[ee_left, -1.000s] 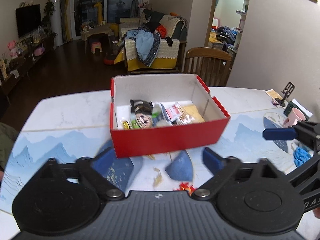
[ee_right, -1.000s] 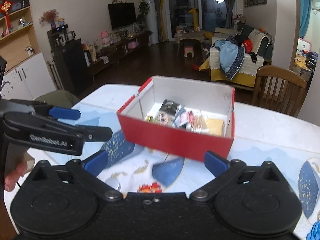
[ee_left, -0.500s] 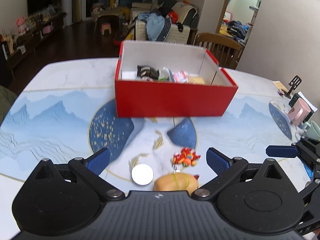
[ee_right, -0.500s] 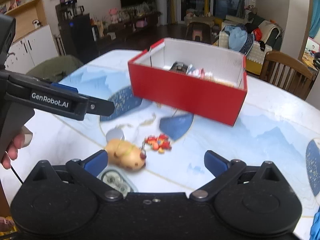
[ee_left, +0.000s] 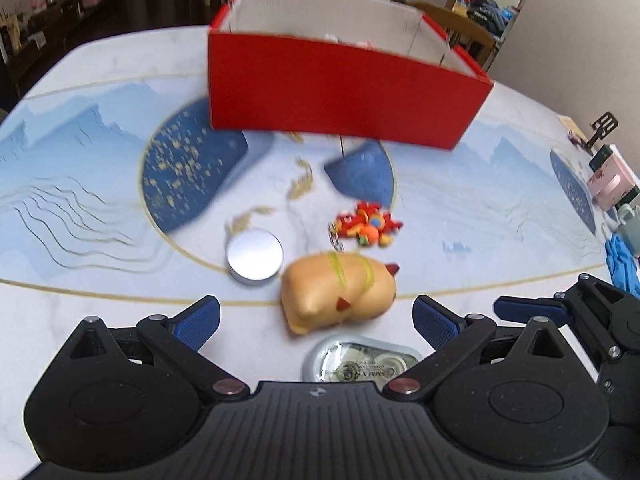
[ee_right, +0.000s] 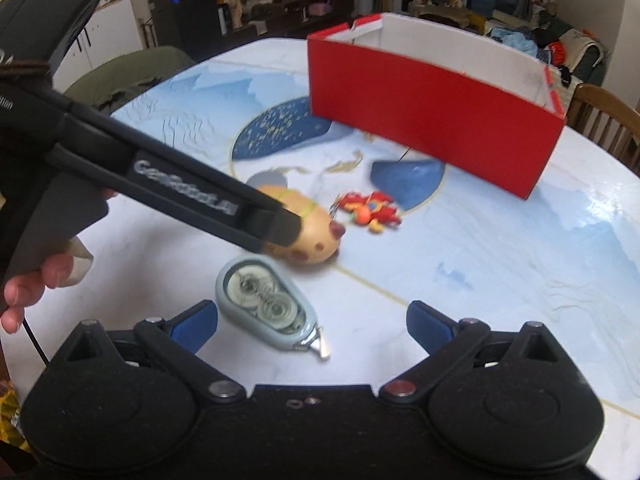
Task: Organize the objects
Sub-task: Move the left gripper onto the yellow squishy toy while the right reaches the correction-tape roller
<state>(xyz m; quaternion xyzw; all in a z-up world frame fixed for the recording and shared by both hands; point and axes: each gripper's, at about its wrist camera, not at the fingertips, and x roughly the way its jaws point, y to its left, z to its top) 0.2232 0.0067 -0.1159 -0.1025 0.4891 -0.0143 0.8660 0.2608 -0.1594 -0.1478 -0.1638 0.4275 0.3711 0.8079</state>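
A red box with white inside stands at the far middle of the table; it also shows in the right wrist view. In front of it lie a tan plush toy, a red keychain charm, a round silver tin and a grey correction-tape dispenser. My left gripper is open, low over the table, with the plush just ahead between its fingers. My right gripper is open, with the dispenser between its fingers. The plush is partly hidden by the left gripper's arm.
A pink mug, a phone stand and blue cloth sit at the table's right edge. A wooden chair stands behind the box. A green-covered chair is at the left.
Both grippers have dropped lower and closer to the table. The small objects in front of the box have come into view and now lie near the fingers. Both stay open.
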